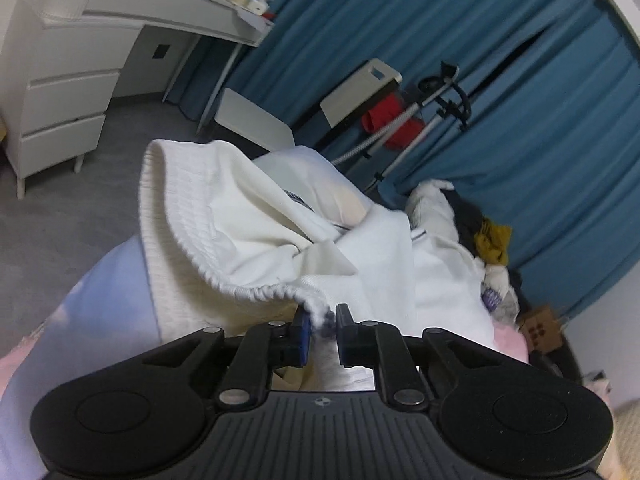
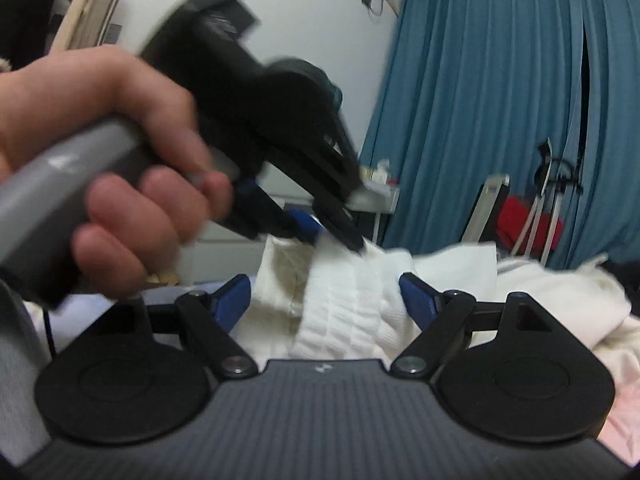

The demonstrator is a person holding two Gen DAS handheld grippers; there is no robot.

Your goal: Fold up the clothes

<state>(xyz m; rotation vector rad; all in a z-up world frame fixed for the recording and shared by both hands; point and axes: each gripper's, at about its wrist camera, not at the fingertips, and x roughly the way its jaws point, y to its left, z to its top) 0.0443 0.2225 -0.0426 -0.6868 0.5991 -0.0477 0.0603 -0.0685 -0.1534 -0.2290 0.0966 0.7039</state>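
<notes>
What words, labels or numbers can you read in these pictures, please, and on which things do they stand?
None can be read.
Dark tag inside the white garment: too small.
Purple print on cloth in the pile: blurred.
Cardboard box: only dark marks.
Round mark on the left gripper body: a symbol, no text.

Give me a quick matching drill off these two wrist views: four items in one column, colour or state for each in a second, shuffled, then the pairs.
Items
1. left tool
2. right tool
3. curtain
4. cloth on the stand

Colour or state
A. blue
B. open, fingers wide either side of the ribbed hem
C. red
D. shut on the white garment's ribbed hem

Pairs: 1-D, 2-B, 3-A, 4-C

The white garment is lifted at its hem by the left tool, which also shows in the right wrist view.
</notes>
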